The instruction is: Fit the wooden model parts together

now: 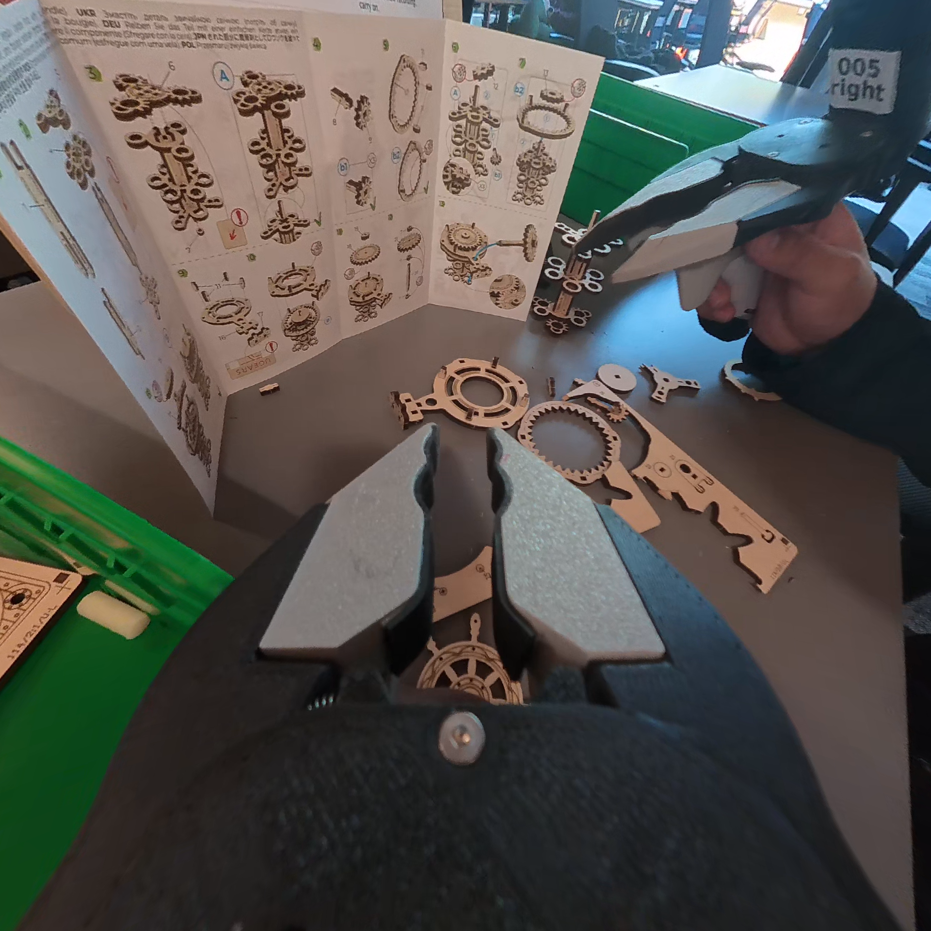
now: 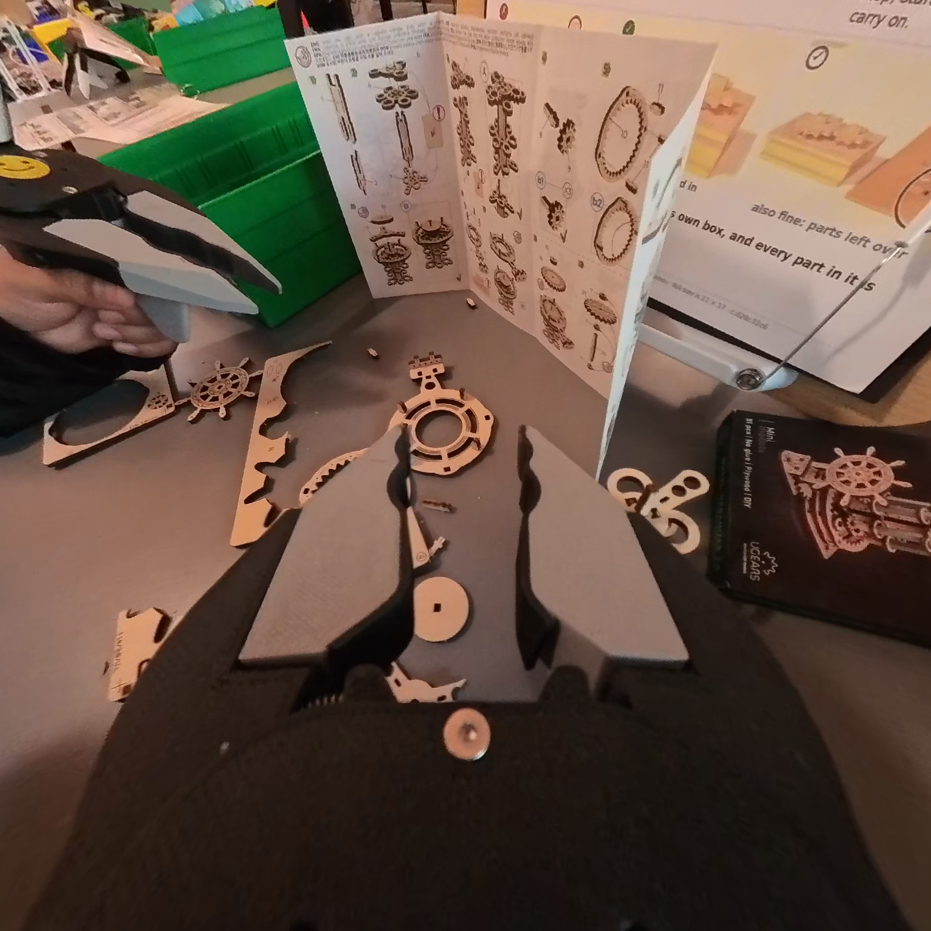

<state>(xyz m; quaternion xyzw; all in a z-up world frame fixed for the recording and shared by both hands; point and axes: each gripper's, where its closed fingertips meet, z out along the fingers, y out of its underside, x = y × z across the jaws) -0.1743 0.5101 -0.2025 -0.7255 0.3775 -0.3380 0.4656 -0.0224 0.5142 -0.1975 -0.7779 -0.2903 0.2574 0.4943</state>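
Above flat plywood cutouts (image 2: pixel 443 443) on the matte grey table (image 2: pixel 151 529), both grey-padded grippers (image 1: pixel 461 438) (image 2: pixel 461 438) gape empty.

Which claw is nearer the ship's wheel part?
Left. The left claw hangs just over the ship's wheel, which shows between the bases of its fingers. The right claw is farther across the table, beside the upright assembly.
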